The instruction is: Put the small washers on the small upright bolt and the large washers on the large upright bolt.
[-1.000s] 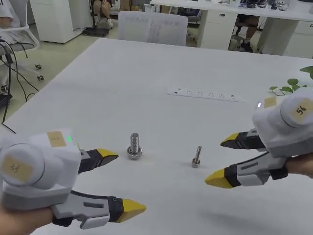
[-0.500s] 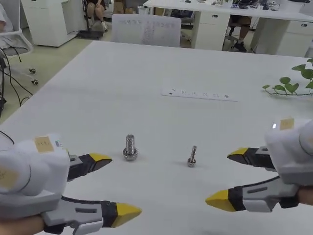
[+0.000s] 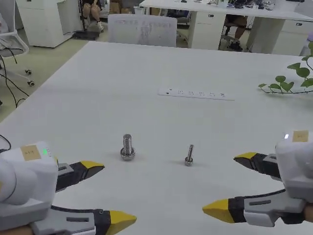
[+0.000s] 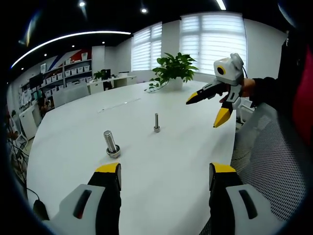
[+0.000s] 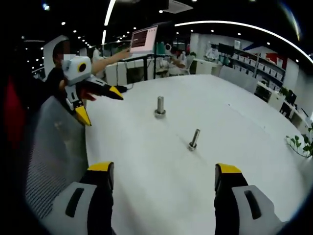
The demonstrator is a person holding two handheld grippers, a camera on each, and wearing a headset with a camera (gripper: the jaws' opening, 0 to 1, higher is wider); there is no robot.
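Large bolt (image 3: 127, 147) upright on white table (image 3: 146, 88), small bolt (image 3: 189, 154) right of it. Left tongs (image 3: 113, 192) near its left, right tongs (image 3: 223, 183) beyond small bolt; both wide open, empty.

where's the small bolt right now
In the head view the small bolt stands upright on the white table, right of the large bolt and nearer the right gripper, with the power strip beyond it.

A white worktable (image 3: 122, 78) carries a power strip (image 3: 195, 93), with a leafy plant (image 4: 171, 68) and blinded windows (image 4: 210, 36) beyond.
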